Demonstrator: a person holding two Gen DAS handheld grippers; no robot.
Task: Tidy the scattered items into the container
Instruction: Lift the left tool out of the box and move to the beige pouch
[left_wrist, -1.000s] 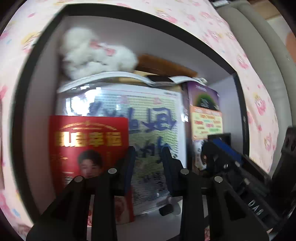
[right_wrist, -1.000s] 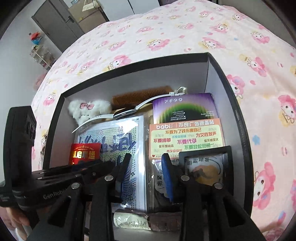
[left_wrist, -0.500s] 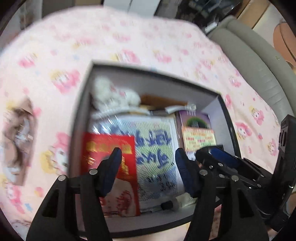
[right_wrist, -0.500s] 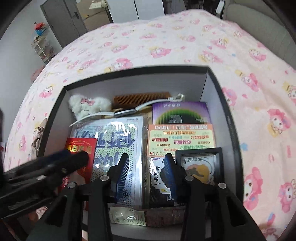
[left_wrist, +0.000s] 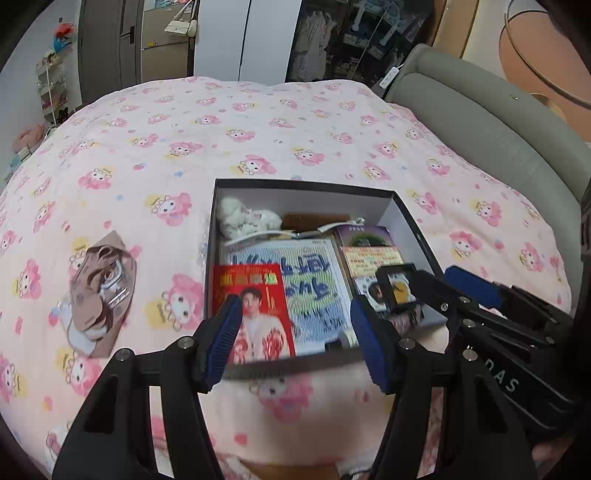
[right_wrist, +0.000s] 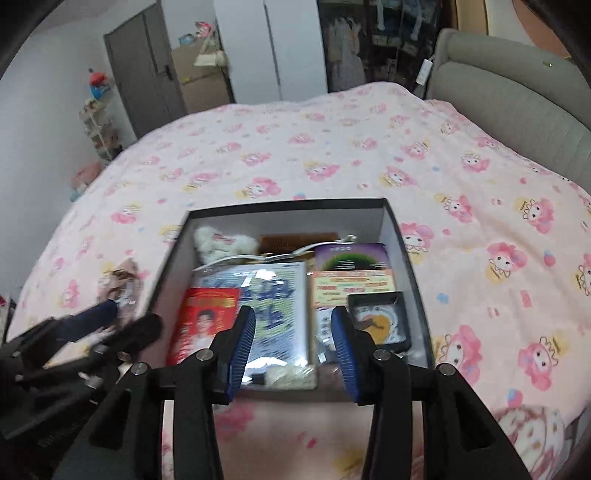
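Observation:
A black box (left_wrist: 406, 225) (right_wrist: 397, 229) sits on the pink bed. It holds a red booklet (left_wrist: 255, 306) (right_wrist: 203, 321), a blue-lettered packet (left_wrist: 314, 284), a white plush (left_wrist: 243, 219), a purple carton (left_wrist: 364, 238) and a small framed picture (right_wrist: 380, 325). A brown packet (left_wrist: 99, 291) lies on the bedspread left of the box. My left gripper (left_wrist: 295, 339) is open and empty, raised above the box's near edge. My right gripper (right_wrist: 291, 350) is open and empty, also above the near edge.
The pink patterned bedspread (left_wrist: 258, 122) surrounds the box. A grey padded headboard (left_wrist: 480, 122) runs along the right. Wardrobes and a door (right_wrist: 147, 74) stand beyond the bed. The right gripper's body (left_wrist: 498, 314) shows in the left wrist view.
Both grippers have pulled up and back out of the box. The left jaws opened wider and the red booklet now lies loose in the box.

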